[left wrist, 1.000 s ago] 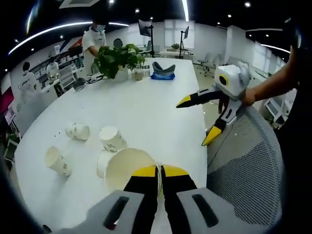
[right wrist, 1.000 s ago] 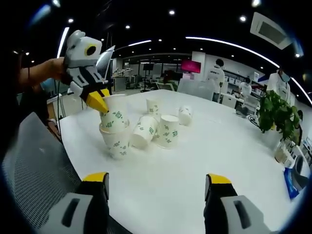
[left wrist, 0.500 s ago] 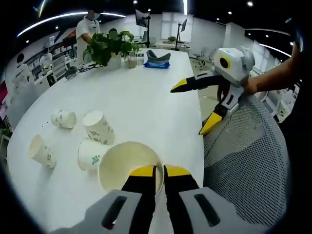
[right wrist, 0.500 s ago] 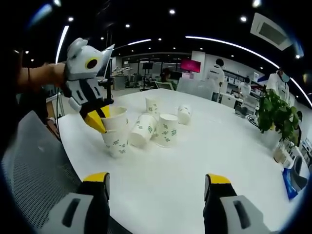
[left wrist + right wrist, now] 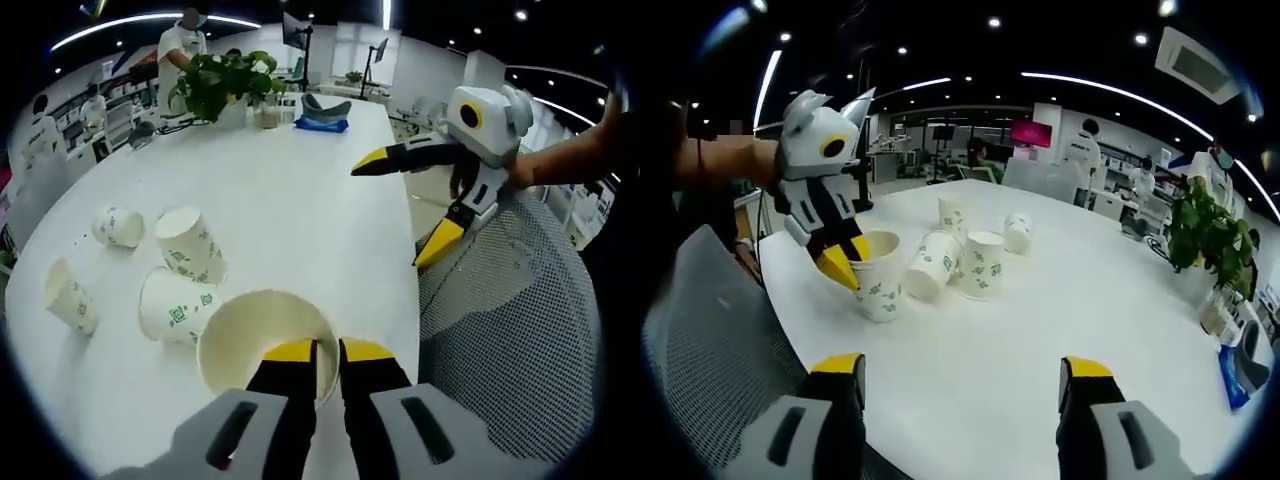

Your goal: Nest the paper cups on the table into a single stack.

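**Cup stacking: one cup pinched, four more waiting**

Left gripper [image 5: 316, 352] is seen with its jaws closed on the rim of a paper cup [image 5: 262, 335], one yellow tip inside the mouth and one outside. In the right gripper view that same cup [image 5: 878, 285] is shown sitting low near the table [image 5: 1040, 330] edge, seemingly already seated in another cup, though the seam can't really be made out. Right gripper [image 5: 962, 372] is held wide open with nothing between its jaws, hovering over bare tabletop, well apart from the cups.

Just beyond the held cup, two more are grouped: a tipped cup [image 5: 175, 306] and an upright-ish cup [image 5: 190, 245] right behind it, touching or nearly so. Further off to the side a small lying cup [image 5: 118, 226] and an edge cup [image 5: 68, 298] are found, both on their sides.

For the step in hand, the pinched cup should probably be pressed straight down until it's seated evenly, then let go without tipping the pile. The free gripper could be used to steady the base. The next cup is best picked by the rim, mouth up.

Green printed marks are seen on every cup, but the writing is too small to be read. At the far end a potted plant [image 5: 210, 85] is stood.
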`<control>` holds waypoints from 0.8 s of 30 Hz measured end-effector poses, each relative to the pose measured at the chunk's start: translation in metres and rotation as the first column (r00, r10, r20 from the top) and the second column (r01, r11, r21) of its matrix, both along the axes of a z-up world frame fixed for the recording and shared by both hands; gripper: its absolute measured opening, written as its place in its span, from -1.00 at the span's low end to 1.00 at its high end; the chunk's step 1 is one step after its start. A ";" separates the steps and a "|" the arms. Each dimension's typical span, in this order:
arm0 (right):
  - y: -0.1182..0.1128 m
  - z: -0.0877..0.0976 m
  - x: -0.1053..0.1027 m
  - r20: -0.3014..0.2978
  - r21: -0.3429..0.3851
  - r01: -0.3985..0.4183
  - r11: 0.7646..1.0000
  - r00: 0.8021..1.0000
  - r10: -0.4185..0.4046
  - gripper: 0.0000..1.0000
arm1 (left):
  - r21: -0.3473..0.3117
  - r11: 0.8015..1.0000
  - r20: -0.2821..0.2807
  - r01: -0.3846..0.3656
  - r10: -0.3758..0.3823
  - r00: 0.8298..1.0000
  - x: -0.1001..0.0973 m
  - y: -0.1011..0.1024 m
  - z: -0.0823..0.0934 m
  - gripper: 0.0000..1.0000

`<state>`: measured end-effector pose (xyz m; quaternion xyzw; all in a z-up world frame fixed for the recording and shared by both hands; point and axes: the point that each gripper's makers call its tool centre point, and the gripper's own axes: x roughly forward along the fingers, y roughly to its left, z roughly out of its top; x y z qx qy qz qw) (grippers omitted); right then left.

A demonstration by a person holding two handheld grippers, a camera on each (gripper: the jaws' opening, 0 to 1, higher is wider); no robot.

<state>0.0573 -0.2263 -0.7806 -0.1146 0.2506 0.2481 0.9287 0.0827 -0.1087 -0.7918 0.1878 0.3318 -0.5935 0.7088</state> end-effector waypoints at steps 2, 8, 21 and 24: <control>-0.001 0.000 0.000 0.001 0.001 0.001 1.000 1.000 -0.001 0.60 | 0.000 1.000 0.001 0.002 -0.002 1.000 -0.002 -0.001 0.002 -0.89; -0.002 -0.001 0.001 0.003 0.002 0.003 1.000 1.000 -0.003 0.60 | -0.006 1.000 0.009 0.005 -0.005 1.000 -0.001 0.000 0.006 -0.86; 0.004 0.007 0.001 0.021 0.034 0.009 0.999 1.000 -0.010 0.65 | -0.040 0.999 0.076 -0.017 0.020 0.997 0.016 0.008 0.042 -0.76; 0.007 0.010 0.001 0.027 0.053 0.006 0.999 1.000 -0.007 0.67 | -0.049 0.998 0.097 -0.033 0.038 0.995 0.027 0.013 0.048 -0.73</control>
